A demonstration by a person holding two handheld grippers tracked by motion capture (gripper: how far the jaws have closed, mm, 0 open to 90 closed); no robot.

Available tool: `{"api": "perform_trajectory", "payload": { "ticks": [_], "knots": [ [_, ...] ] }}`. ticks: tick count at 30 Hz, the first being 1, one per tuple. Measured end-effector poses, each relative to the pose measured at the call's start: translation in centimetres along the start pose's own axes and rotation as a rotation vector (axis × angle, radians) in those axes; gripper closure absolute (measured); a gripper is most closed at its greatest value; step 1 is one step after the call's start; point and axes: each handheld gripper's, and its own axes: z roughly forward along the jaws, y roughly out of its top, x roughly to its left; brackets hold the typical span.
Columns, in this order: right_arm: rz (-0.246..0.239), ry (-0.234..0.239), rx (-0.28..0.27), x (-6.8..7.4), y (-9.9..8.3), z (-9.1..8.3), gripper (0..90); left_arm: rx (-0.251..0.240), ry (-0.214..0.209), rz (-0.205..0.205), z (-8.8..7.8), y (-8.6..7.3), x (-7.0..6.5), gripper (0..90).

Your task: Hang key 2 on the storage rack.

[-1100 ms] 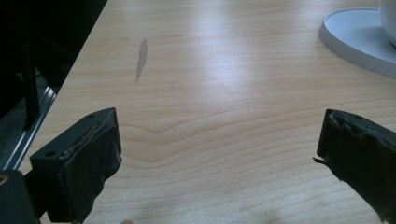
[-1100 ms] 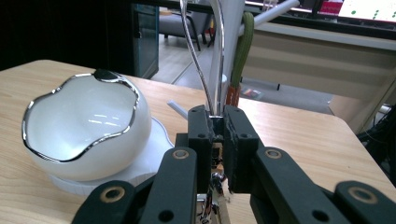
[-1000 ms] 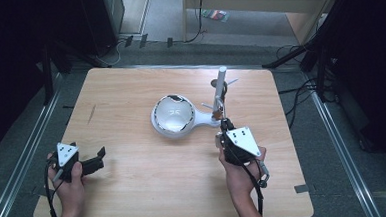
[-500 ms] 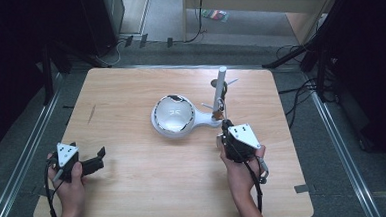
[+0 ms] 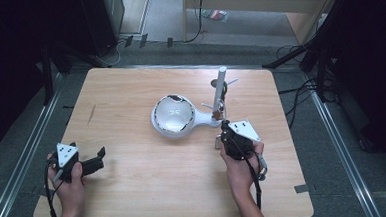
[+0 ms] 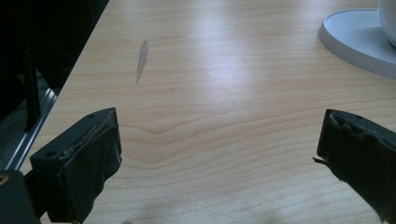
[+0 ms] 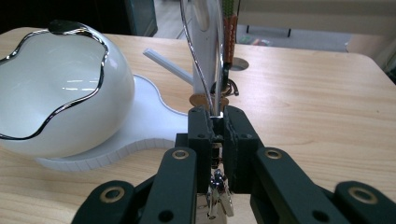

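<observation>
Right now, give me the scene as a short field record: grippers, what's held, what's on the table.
right gripper: shut on a thin metal loop, near the table's right side
held thing: metal loop stands up from between the jaws; small metal pieces hang under them
left gripper: open, nothing between the jaws, at the near left of the table
bowl: white, wavy dark rim, sits on a white base
stand: white upright post beyond the right gripper
table: light wood
</observation>
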Motion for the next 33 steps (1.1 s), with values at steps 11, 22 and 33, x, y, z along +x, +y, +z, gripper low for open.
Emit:
{"api": "perform_trajectory", "payload": {
  "ticks": [11, 22, 33],
  "knots": [
    [0.027, 0.007, 0.061, -0.2, 0.2, 1.0, 83.8, -0.002, -0.002, -0.001, 0.0, 0.0, 0.0, 0.0],
    [0.048, 0.038, 0.075, -0.5, 0.1, 1.6, 76.9, -0.002, -0.002, -0.001, 0.0, 0.0, 0.0, 0.0],
    [0.051, 0.068, 0.007, -1.4, -0.4, 1.4, 57.1, -0.002, -0.001, 0.0, 0.0, 0.0, 0.0, 0.0]
  ]
}}
